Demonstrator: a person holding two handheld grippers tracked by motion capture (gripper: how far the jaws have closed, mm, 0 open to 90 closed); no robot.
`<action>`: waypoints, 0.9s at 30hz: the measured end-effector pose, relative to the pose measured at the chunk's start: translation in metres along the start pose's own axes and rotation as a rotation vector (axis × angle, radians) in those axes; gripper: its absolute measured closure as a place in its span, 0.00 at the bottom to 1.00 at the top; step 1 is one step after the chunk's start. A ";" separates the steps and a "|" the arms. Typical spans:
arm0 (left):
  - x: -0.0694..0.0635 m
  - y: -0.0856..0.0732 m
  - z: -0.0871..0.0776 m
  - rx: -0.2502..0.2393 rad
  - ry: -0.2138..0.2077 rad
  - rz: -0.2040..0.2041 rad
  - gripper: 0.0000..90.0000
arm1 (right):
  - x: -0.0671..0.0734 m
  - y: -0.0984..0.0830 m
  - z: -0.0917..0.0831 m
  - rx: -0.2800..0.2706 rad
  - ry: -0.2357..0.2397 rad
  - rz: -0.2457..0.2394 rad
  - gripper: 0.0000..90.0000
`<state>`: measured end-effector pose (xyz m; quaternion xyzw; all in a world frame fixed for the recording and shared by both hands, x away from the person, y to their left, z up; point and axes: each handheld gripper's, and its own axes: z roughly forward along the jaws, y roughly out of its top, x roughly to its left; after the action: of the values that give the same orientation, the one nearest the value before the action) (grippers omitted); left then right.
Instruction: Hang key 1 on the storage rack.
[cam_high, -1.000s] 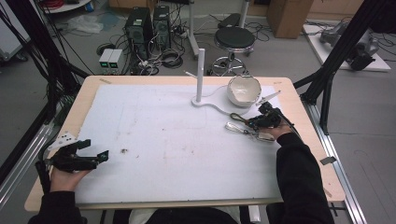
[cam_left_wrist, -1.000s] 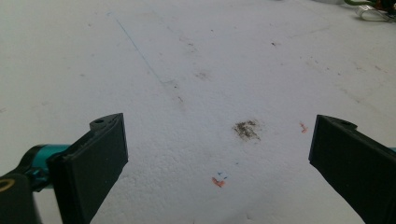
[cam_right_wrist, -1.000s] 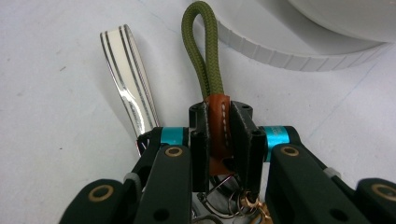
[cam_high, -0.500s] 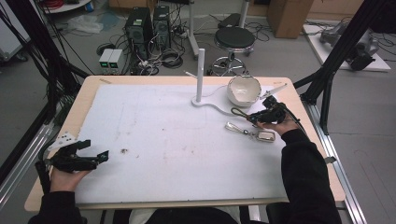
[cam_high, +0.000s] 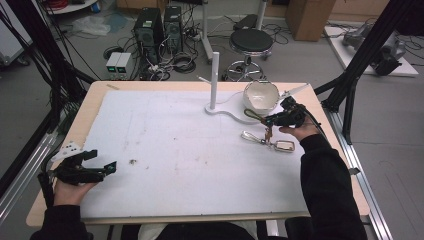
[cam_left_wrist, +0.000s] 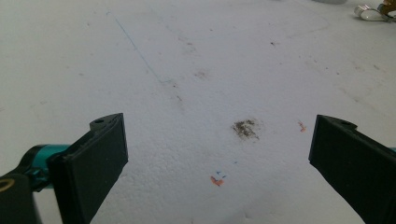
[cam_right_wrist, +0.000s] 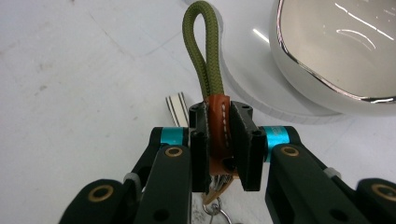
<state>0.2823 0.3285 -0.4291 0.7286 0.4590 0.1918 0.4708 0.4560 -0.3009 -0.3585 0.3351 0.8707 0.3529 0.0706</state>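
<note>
My right gripper is shut on the brown leather wrap of a keychain. Its olive green cord loop sticks out beyond the jaws. In the high view the right gripper is held above the table's right side, just in front of a white bowl. The keychain's metal ring and silver tag lie below it; I cannot tell whether they touch the table. My left gripper rests at the table's near left corner, open with nothing between its jaws, over bare white board.
A white stand with an upright post and a side peg rises behind the middle of the white board, its flat base reaching toward the bowl. Black frame bars flank the table. The board carries small stains.
My right gripper has risen with the keychain and drifted slightly toward the bowl. The left gripper has stayed where it was.
</note>
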 end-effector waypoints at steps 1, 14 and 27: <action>0.000 0.000 0.000 0.001 -0.001 0.002 0.06 | 0.000 0.001 -0.001 -0.014 0.015 0.009 0.87; 0.000 0.000 0.000 0.001 -0.003 -0.001 0.06 | 0.012 0.037 -0.008 -0.041 0.034 -0.014 0.87; 0.001 0.000 0.000 -0.002 -0.007 -0.003 0.06 | 0.030 0.082 -0.003 -0.021 0.028 -0.086 0.87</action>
<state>0.2828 0.3298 -0.4291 0.7281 0.4580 0.1891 0.4736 0.4752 -0.2407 -0.2986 0.2916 0.8815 0.3633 0.0770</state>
